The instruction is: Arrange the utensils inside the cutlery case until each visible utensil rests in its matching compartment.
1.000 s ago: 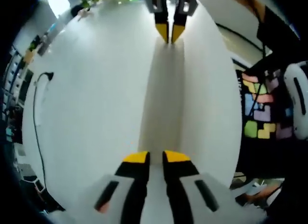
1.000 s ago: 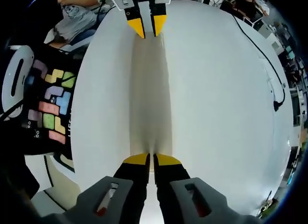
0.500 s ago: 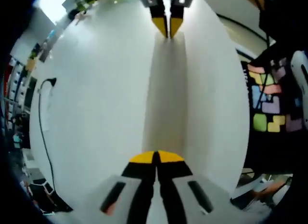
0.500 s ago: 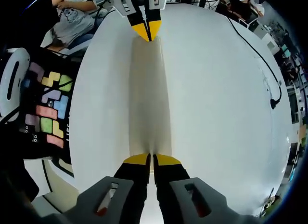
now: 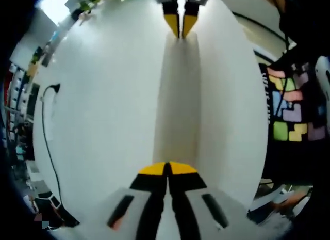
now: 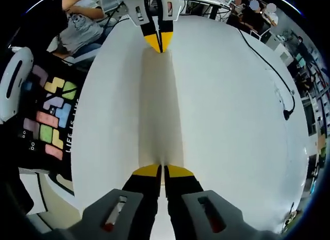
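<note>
Left gripper [image 5: 168, 169]: yellow-tipped jaws pressed together at the near end of a long cream case, nipping its edge as far as I can tell.
Right gripper [image 6: 163, 171]: jaws drawn almost together, a hairline gap between the tips, at the other end of the same case; whether they pinch the edge I cannot tell.
Each seen from the other: in the left gripper view the right gripper [image 5: 180, 24] sits at the far end, tips nearly touching; in the right gripper view the left gripper [image 6: 158, 42] sits at the far end, tips together.
Cutlery case [image 5: 178, 95]: a narrow, pale cream strip lying flat on the table between the two grippers, running straight from one to the other [image 6: 160, 106]. No compartments or utensils can be made out on it.
Table [image 5: 103, 106]: round and white, the case across its middle.
Cable [image 6: 278, 85]: thin and black, trailing over the table well apart from the case, ending in a dark plug.
Person [image 6: 49, 113]: beside the table, in a black top printed with coloured blocks.
</note>
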A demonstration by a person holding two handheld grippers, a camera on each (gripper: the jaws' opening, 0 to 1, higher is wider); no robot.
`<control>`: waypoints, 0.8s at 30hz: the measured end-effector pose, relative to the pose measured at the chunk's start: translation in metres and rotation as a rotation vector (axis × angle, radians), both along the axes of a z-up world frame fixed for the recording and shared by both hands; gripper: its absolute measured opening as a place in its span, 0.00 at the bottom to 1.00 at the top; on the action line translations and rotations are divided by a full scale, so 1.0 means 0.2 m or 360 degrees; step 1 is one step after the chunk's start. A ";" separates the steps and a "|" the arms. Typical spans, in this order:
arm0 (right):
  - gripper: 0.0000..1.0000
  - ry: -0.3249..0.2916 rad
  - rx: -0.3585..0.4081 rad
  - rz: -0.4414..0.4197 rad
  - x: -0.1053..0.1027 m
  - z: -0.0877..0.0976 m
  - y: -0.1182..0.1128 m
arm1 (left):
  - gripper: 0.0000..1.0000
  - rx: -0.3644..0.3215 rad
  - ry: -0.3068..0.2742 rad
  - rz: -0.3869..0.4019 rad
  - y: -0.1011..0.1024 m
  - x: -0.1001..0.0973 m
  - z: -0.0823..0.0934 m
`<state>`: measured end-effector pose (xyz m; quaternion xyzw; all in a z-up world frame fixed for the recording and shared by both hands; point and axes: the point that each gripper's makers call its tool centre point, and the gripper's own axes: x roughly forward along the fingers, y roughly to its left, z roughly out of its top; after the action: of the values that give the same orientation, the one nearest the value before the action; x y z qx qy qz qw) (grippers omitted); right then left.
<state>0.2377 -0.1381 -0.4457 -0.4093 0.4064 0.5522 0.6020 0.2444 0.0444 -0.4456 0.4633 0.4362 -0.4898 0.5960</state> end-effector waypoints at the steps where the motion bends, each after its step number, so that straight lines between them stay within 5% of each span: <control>1: 0.02 0.0007 0.0024 -0.0017 0.00 0.00 0.00 | 0.00 -0.0008 0.0001 -0.0003 0.00 0.00 0.00; 7: 0.02 0.0002 0.0135 -0.0025 0.00 0.00 -0.01 | 0.05 -0.0055 0.0039 0.0024 -0.01 0.00 0.00; 15: 0.14 -0.0009 0.0084 -0.0036 -0.03 0.02 -0.03 | 0.30 -0.0056 0.0029 0.0108 0.01 -0.03 0.03; 21: 0.31 -0.0040 0.0092 -0.0095 -0.01 0.03 -0.01 | 0.41 -0.0061 0.0032 0.0060 0.00 -0.04 0.03; 24: 0.46 0.0016 0.0056 -0.0102 -0.06 0.01 0.01 | 0.63 -0.0101 0.0061 0.0077 -0.02 -0.04 0.00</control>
<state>0.2263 -0.1368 -0.4445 -0.3827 0.4126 0.5416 0.6245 0.2365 0.0396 -0.4454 0.4241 0.4428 -0.4975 0.6136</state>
